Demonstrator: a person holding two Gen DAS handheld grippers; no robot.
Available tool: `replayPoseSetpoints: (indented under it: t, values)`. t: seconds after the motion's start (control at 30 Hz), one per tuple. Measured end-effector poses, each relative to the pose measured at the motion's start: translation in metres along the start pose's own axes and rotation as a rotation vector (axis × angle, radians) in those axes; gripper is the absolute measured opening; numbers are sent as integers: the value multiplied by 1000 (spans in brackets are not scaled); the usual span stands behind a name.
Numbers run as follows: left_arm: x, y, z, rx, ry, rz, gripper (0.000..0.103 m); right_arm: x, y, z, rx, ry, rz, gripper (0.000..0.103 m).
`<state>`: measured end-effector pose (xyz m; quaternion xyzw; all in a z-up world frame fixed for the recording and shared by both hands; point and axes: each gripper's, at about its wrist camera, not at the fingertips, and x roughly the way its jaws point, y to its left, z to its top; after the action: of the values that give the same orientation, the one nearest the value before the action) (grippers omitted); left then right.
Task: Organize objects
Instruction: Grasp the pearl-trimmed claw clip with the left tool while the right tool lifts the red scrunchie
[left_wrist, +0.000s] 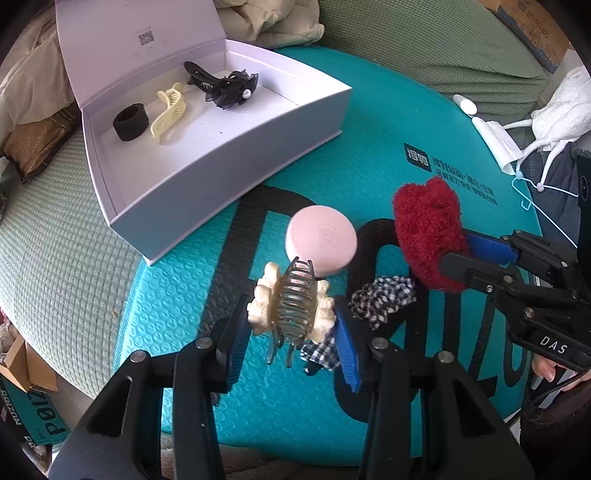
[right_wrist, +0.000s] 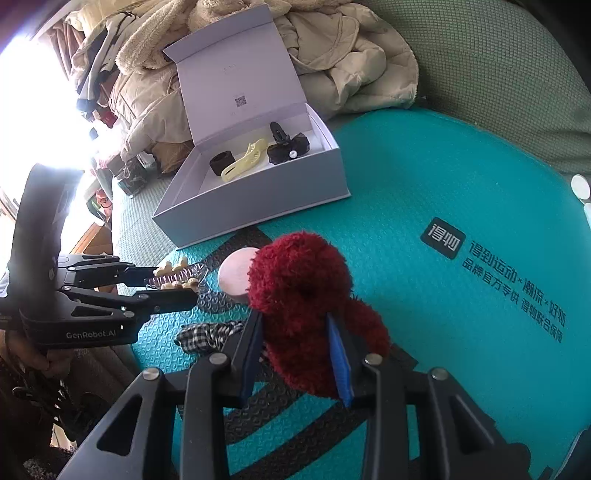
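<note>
Hair clip (left_wrist: 293, 306), a clear ribbed claw with cream bead-like lumps down both flanks, sits clamped between the blue pads of the left tongs (left_wrist: 291, 334), lifted above the teal mat (left_wrist: 177, 295); the right tongs (right_wrist: 297, 354) are closed on a fuzzy dark-red scrunchie (right_wrist: 306, 306), its pile bulging past both pads. Just beyond lie a smooth pink round case (left_wrist: 321, 242) and a black-and-white gingham scrunchie (left_wrist: 380, 299), both on the mat, whose surface is embossed foam with broad black lettering. Farther off stands the white box (left_wrist: 221, 162), lid upright, holding a black band (left_wrist: 131, 122), a pale yellow claw clip (left_wrist: 168, 116) and a black bow clip (left_wrist: 225, 86) with a pearl. Only the left wrist view shows a face mask (left_wrist: 498, 142) and white tube (left_wrist: 465, 103) at the mat's far edge; only the right wrist view shows the heap of beige coats (right_wrist: 340, 59) behind the box and the bright window (right_wrist: 40, 92); green ribbed bedding (left_wrist: 55, 240) surrounds the mat.
</note>
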<state>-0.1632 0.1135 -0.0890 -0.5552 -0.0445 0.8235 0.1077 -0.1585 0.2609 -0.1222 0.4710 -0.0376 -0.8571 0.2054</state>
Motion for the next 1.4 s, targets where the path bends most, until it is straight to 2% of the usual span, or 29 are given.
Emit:
replayPoseSetpoints:
  t: [0.17, 0.37, 0.43, 0.53, 0.57, 0.63, 0.77, 0.9, 1.0, 1.37, 1.4]
  values:
    - [6, -17, -16, 18, 19, -15, 40, -7, 0, -12, -22, 27, 8, 34]
    - [8, -18, -20, 5, 9, -13, 41, -11, 2, -17, -48, 5, -20, 38]
    - [12, -15, -18, -2, 4, -13, 41, -13, 4, -17, -64, -16, -52, 63]
    - [14, -13, -18, -11, 2, -13, 41, -15, 7, -18, -109, -67, -105, 78]
    - [15, -11, -17, -14, 4, -9, 41, -15, 7, -18, -120, -76, -131, 80]
    - [17, -10, -17, -19, 6, 4, 41, -12, 5, -19, -128, -89, -166, 80]
    - [21, -7, -16, -19, 11, 9, 41, 0, -7, -19, -65, -76, -121, 81]
    - [24, -6, -15, -17, 14, 10, 41, 12, -11, -22, -32, -74, -89, 89]
    - [28, -6, -14, -14, 20, 12, 41, 20, -8, -21, -37, -75, -108, 89]
    - [35, -16, -11, 36, 11, 71, 41, 30, -19, -20, 27, -90, -82, 89]
    - [35, -17, -12, 40, 10, 75, 41, 30, -18, -21, 20, -91, -87, 86]
